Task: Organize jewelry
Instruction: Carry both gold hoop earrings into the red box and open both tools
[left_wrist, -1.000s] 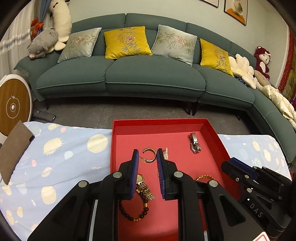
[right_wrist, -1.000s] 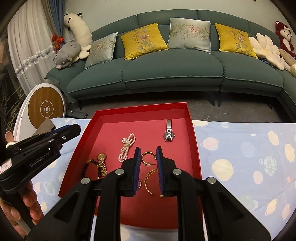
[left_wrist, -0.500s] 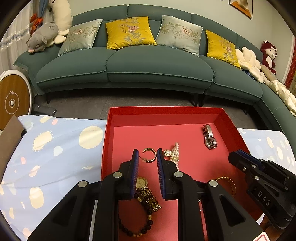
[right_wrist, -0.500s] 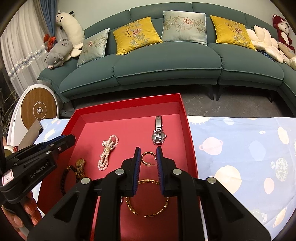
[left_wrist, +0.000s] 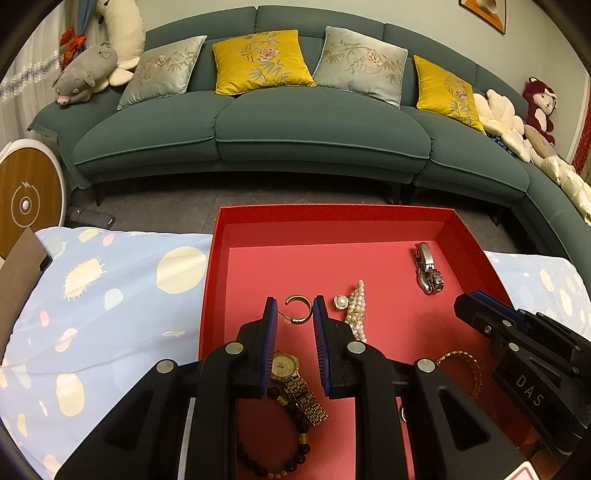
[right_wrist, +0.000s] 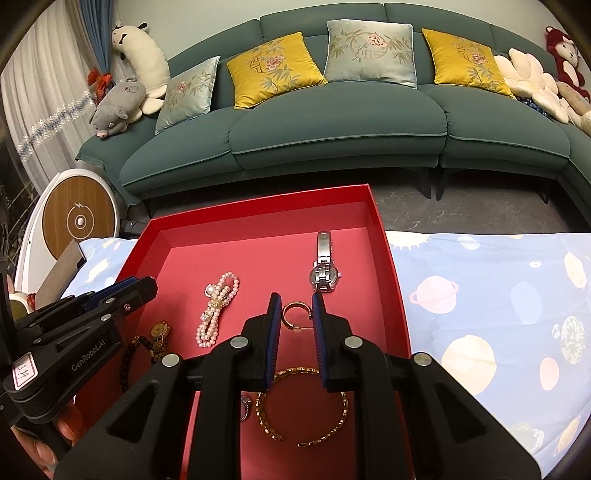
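One gold hoop earring (left_wrist: 297, 309) sits crosswise between the blue pads of the left hand-held gripper (left_wrist: 295, 308), whose fingers stand narrowly apart and are clamped on the hoop's sides above the red tray (left_wrist: 476, 254). The right hand-held gripper (right_wrist: 295, 304) pinches a second gold hoop earring (right_wrist: 295, 314) in the same way, its gap just as narrow, over the tray's right half.

On the tray floor lie a pearl bracelet (left_wrist: 356, 312), a silver watch (left_wrist: 428, 275) towards the far right corner, a gold watch (left_wrist: 291, 376) touching a dark bead bracelet (left_wrist: 273, 456), and a gold bangle (right_wrist: 303, 406) nearest the right hand-held gripper.

The left wrist view shows the gold watch and beads whole, the bangle only in part behind a finger. The right wrist view shows the bangle's open ends, a small silver piece (right_wrist: 245, 406) beside it, and fingers (right_wrist: 44, 454) of the person's hand under the left tool. Neither view shows the other tool's earring.

The tray rests on a table under a blue patterned cloth (left_wrist: 110, 295); a green sofa (left_wrist: 295, 125) stands beyond.
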